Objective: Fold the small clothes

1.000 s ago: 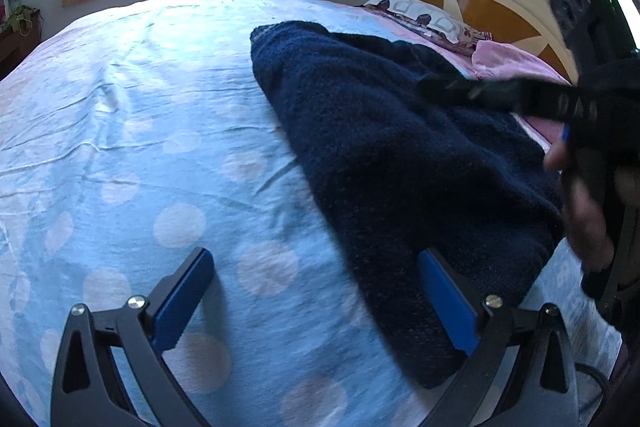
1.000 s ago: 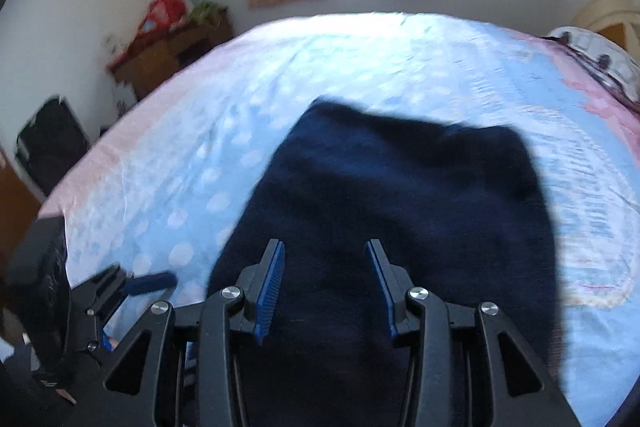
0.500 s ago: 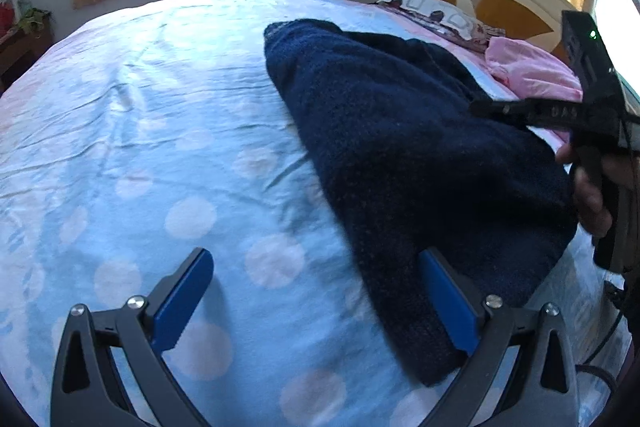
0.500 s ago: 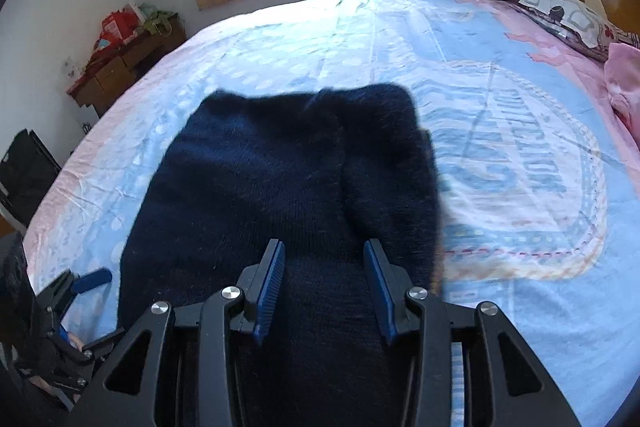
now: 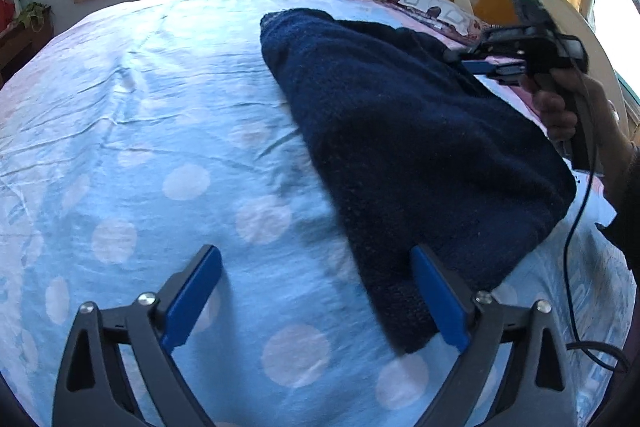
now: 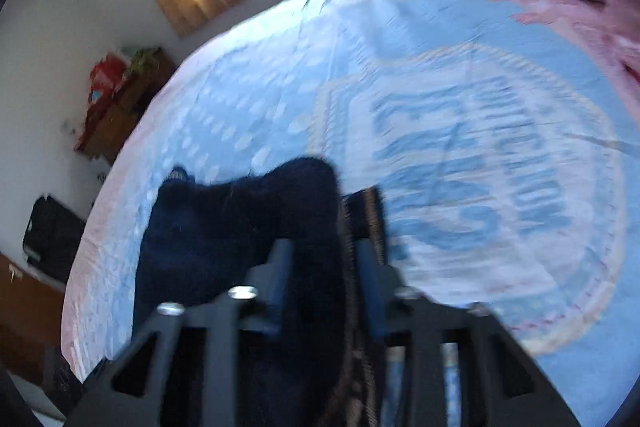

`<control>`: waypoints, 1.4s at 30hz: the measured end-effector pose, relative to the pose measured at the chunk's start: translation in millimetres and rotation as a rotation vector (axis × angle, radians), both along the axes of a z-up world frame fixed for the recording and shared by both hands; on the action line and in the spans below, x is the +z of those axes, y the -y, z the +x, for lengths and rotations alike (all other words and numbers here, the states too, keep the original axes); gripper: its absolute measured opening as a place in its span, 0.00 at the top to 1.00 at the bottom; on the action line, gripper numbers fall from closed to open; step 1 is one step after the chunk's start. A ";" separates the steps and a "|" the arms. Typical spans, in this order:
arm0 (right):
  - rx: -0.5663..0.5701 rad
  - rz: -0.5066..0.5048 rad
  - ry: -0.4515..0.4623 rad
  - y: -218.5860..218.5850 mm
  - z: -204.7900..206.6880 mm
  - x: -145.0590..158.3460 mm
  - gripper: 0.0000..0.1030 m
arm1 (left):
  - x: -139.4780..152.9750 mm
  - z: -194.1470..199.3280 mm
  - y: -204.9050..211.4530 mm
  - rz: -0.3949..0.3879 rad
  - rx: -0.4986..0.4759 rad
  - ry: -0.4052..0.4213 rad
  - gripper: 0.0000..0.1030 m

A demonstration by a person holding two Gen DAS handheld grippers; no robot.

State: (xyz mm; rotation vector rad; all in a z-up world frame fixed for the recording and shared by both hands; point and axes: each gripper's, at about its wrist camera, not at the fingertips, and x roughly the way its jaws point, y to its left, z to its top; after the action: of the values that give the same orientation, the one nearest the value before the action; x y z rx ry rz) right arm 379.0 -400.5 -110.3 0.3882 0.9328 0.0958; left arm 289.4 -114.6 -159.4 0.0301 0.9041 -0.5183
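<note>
Since a second ago your right gripper (image 6: 320,259) has swung across to the garment's right-hand edge, and its jaws have just been closing, with the dark blue knit (image 5: 400,131) caught between them; in the right wrist view the fabric bunches up through the narrow gap, so read it as clamped on the cloth. Your left gripper (image 5: 316,295) has barely moved: it hangs wide open over the bed sheet (image 5: 160,107), its right finger just beside the knit's near corner at about 4 o'clock in the left wrist view, holding nothing. The garment lies on the bed from 1 o'clock down to 5 o'clock in that view, already doubled into a thick slab. To do this fold well, check that you have pinched every layer at the edge and not just the top one, then lift only enough to clear the sheet and carry the edge over in one smooth arc; you could pin the near corner with the left gripper so the pile does not drag. The knit is fuzzy, thick and heavy-looking, with soft rounded folds and a ribbed band showing at the pinched edge; it should hold a crease poorly. The sheet is thin, smooth, wrinkled cotton with pale dots, likely to slide and ruck beneath.
</note>
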 end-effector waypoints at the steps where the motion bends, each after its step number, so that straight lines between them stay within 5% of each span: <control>1: 0.001 -0.045 -0.023 -6.4 4.2 -5.3 0.88 | 0.0 -0.2 -0.7 -0.003 0.001 0.001 0.05; 4: -0.021 -0.097 -0.059 -6.7 6.0 -19.6 0.91 | 0.8 0.2 -3.4 -0.015 0.009 -0.001 0.05; 10: -0.002 -0.004 -0.036 14.0 0.1 -30.9 0.90 | 8.5 -0.3 -9.8 -0.084 0.016 -0.031 0.05; 16: -0.012 0.077 -0.021 25.8 -3.9 -29.8 0.75 | 15.9 2.0 5.0 -0.077 -0.011 -0.034 0.05; 20: -0.021 0.127 -0.018 29.4 0.7 -27.9 0.36 | 19.3 3.6 19.9 -0.064 -0.058 -0.029 0.05; 26: 0.017 0.149 -0.021 30.7 4.0 -33.6 0.36 | 3.8 17.1 25.0 -0.099 -0.043 -0.095 0.05; 36: 0.086 0.397 -0.040 52.2 24.6 -62.6 0.44 | 4.6 15.8 38.2 -0.078 -0.063 -0.086 0.06; 42: 0.097 0.384 0.003 44.1 32.6 -61.5 0.49 | 1.8 14.7 49.8 -0.071 -0.057 -0.083 0.05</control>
State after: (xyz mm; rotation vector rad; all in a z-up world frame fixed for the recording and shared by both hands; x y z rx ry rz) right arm 411.6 -444.6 -171.7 0.6976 0.9302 0.3675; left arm 304.0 -164.4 -157.6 -0.0301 0.9672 -0.6073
